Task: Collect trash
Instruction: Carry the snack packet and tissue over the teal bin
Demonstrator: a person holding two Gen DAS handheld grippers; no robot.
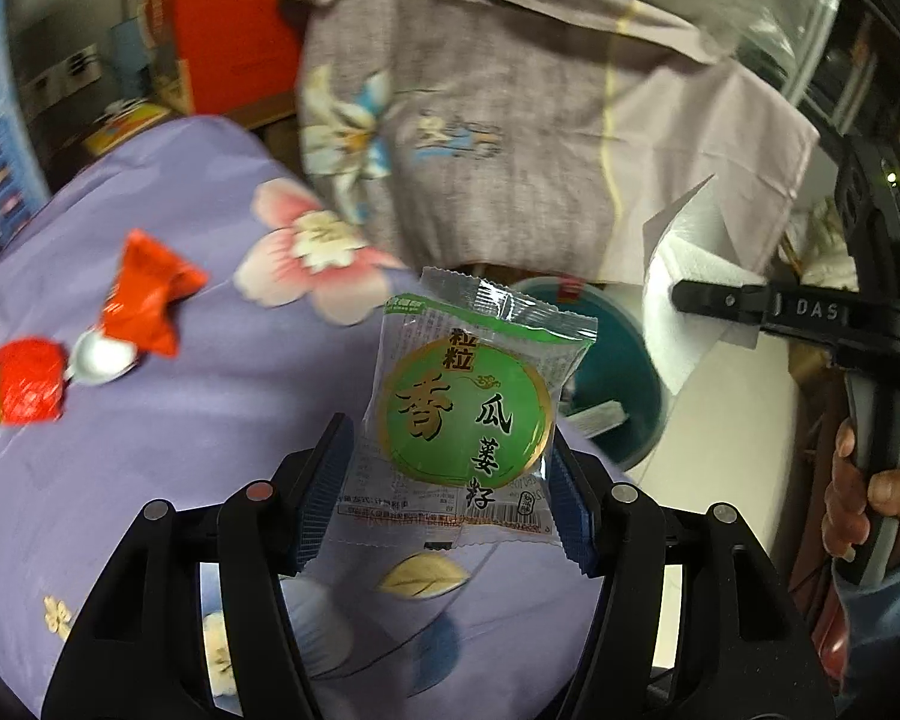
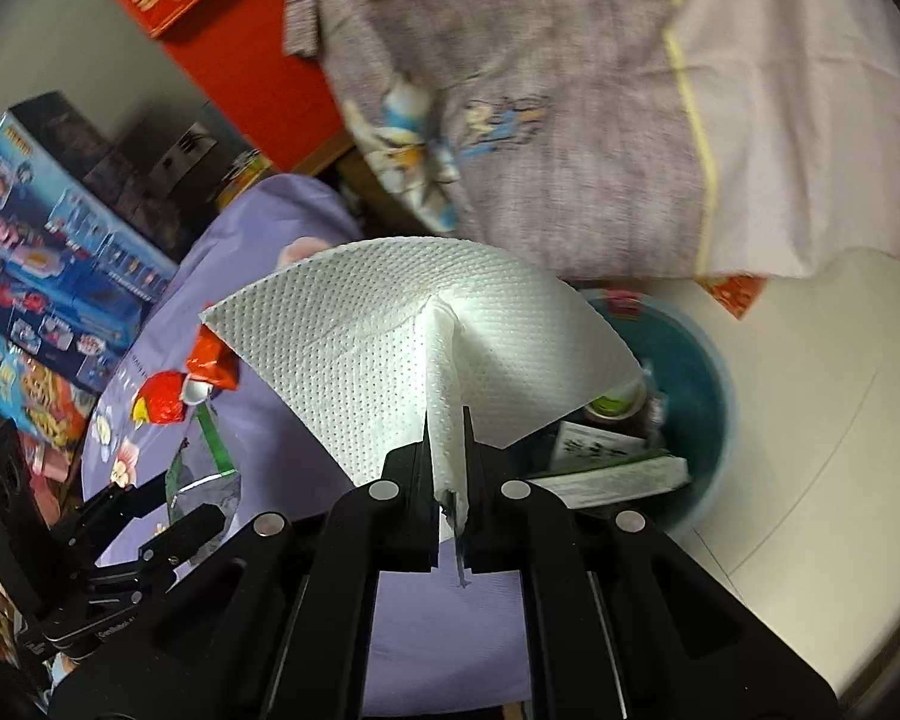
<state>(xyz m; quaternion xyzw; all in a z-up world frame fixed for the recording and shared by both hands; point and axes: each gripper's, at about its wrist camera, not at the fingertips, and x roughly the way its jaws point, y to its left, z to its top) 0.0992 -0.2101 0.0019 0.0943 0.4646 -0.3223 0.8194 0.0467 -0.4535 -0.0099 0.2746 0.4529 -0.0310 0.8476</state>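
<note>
My left gripper (image 1: 450, 474) is shut on a green snack packet (image 1: 468, 408), holding it upright above the purple flowered bedcover (image 1: 180, 432). At the right of this view my right gripper (image 1: 690, 299) pinches a white paper towel (image 1: 684, 276). In the right wrist view the right gripper (image 2: 447, 420) is shut on the paper towel (image 2: 420, 324), which fans out over a teal bin (image 2: 702, 384) on the floor. The bin (image 1: 612, 360) holds a carton (image 2: 606, 474) and other trash. Red wrappers (image 1: 144, 300) (image 1: 24, 381) lie on the bedcover.
A grey flowered cloth (image 1: 510, 138) hangs behind the bin. A red box (image 1: 228, 18) and stacked toy boxes (image 2: 48, 252) stand at the back left. Pale floor (image 2: 810, 420) lies to the right of the bin. A hand (image 1: 852, 498) grips the right gripper's handle.
</note>
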